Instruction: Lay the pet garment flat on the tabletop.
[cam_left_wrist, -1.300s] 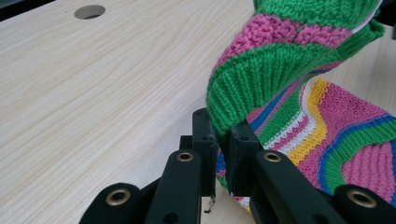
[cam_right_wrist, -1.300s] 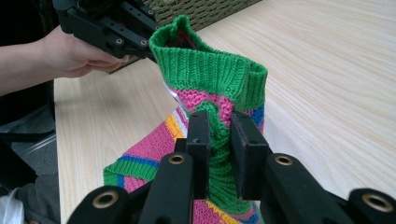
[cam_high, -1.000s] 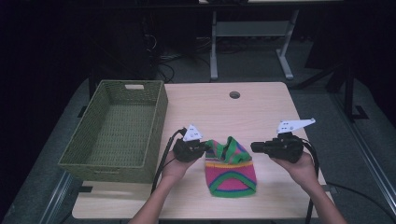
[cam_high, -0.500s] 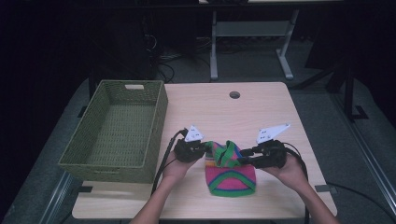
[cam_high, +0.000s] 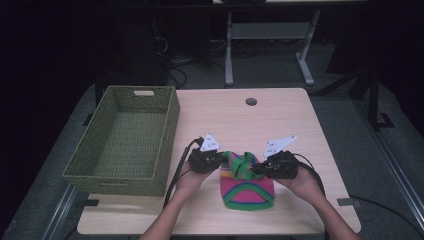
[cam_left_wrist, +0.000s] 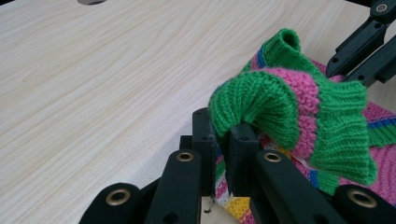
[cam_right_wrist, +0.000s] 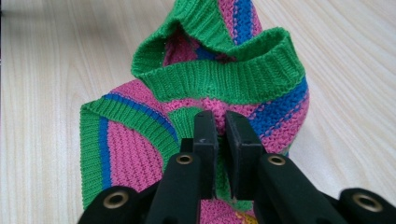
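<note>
Two thin pinches are all you have on the hat (cam_high: 247, 182), lying near the table's (cam_high: 280, 120) front edge. Pull apart and the knit may slip free. Left gripper (cam_left_wrist: 224, 135) clamps the green rim; right gripper (cam_right_wrist: 220, 122) has just closed on a fold.

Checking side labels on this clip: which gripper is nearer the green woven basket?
Left. The left gripper sits just right of the green woven basket, shut on the striped knitted hat. The right gripper grips the hat's far side, farther from the basket.
</note>
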